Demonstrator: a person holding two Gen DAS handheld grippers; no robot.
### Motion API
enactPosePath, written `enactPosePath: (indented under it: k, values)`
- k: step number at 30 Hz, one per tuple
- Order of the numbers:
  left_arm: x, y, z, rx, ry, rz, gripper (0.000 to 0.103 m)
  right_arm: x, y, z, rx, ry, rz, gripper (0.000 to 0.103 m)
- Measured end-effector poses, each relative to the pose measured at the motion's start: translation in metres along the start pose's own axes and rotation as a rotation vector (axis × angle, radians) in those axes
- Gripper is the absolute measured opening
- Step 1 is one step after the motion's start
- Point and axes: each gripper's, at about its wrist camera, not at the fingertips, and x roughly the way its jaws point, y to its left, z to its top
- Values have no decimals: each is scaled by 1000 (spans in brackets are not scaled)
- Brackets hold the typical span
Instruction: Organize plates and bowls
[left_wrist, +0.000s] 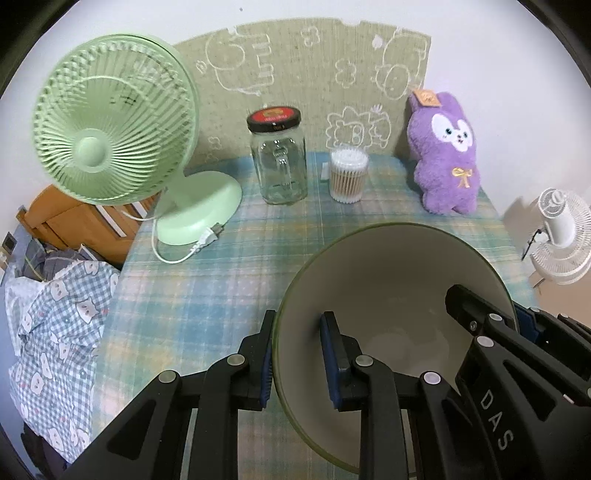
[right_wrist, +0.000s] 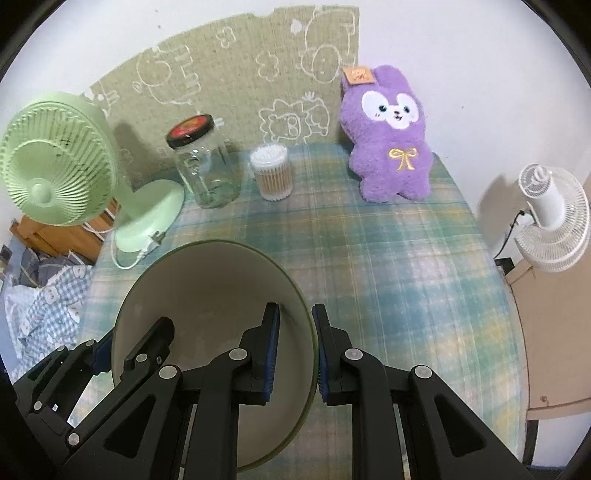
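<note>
Over the desk, both hand-held grippers, left and right, were clamped on opposite rims of one bowl.

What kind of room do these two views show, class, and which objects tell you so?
Probably a bedroom at home: a purple plush rabbit, a mint-green desk fan on a plaid-covered table, and bear-print checked bedding beside it.

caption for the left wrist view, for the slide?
Left gripper and right gripper straddle opposite rims of a cream bowl over the plaid tablecloth.
</note>
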Motion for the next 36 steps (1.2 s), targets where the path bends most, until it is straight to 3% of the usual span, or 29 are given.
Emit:
enactPosePath:
  k: [19,36]
  values:
    - [-86,24,-62,49,-53,-54,21,-99,20,-73,31,-62,-47,21]
    - [-86,30,-131,81,20,-91,22,-101,23,-148,74,7,-81,21]
